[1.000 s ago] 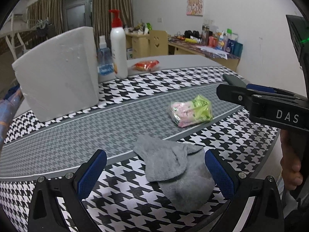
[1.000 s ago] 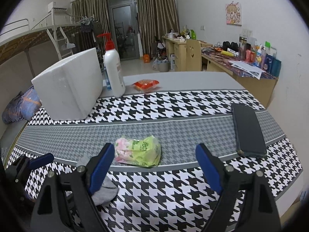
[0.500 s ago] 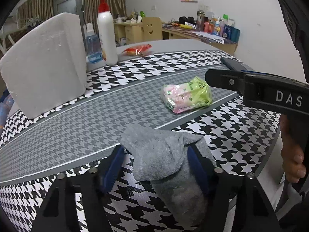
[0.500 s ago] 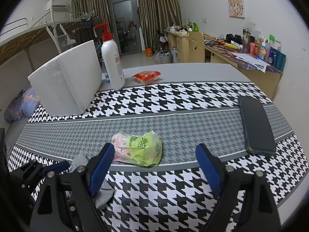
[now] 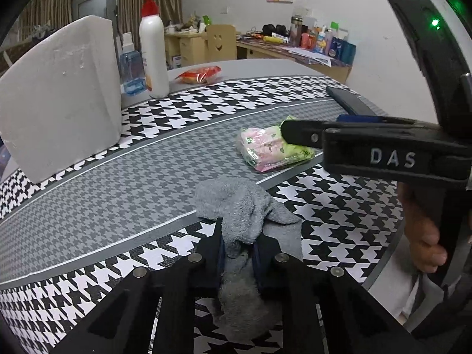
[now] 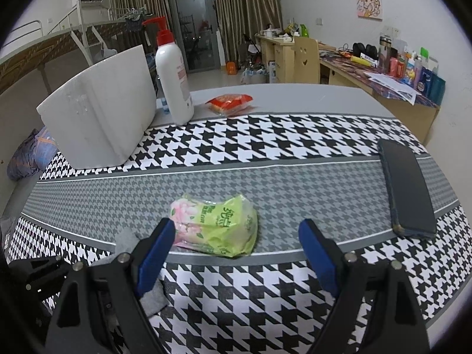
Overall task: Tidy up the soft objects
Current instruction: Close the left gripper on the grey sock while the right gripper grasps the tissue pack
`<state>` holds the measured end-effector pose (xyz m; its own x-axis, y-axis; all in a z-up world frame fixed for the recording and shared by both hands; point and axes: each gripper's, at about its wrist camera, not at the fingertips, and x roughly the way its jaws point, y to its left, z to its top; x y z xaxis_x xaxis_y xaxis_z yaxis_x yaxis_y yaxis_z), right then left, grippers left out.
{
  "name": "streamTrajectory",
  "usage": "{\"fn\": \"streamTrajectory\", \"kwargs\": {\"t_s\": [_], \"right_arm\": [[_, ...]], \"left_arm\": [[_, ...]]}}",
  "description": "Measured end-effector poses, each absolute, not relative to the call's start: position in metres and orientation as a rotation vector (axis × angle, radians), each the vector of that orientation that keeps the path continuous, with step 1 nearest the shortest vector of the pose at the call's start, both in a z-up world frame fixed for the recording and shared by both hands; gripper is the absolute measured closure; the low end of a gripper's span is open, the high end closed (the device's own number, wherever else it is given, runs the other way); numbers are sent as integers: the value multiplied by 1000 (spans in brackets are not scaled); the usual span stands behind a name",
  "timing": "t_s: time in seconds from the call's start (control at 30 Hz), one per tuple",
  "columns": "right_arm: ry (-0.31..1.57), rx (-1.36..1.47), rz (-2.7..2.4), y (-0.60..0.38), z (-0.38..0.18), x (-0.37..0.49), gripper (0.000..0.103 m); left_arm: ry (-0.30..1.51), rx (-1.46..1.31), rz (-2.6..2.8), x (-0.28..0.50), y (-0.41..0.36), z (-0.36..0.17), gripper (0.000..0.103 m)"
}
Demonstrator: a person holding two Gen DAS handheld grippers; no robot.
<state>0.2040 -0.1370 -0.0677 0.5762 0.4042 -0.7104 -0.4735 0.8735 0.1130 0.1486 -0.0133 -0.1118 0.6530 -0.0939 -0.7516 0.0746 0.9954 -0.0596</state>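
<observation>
Grey sock pinched at the near edge of the houndstooth cloth

The grey sock (image 5: 244, 215) lies with its long axis running away from the left gripper (image 5: 238, 253), whose jaws are closing on its bunched middle. The right gripper (image 6: 236, 244) stands wide, empty, near the green tissue pack (image 6: 215, 227).

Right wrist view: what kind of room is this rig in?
Probably a dorm-style bedroom, not a lab. Behind the houndstooth-covered table stands a loft bed with hangers on its rail, a wooden desk crowded with toiletries runs along the wall, and a cartoon poster hangs above it.
</observation>
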Motion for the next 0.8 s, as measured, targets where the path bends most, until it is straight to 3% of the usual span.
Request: {"fn": "streamTrajectory", "kwargs": {"t_s": [0.8], "right_arm": [[891, -169, 511, -98, -86, 212, 14]], "left_arm": [[807, -104, -29, 139, 22, -98, 86]]}}
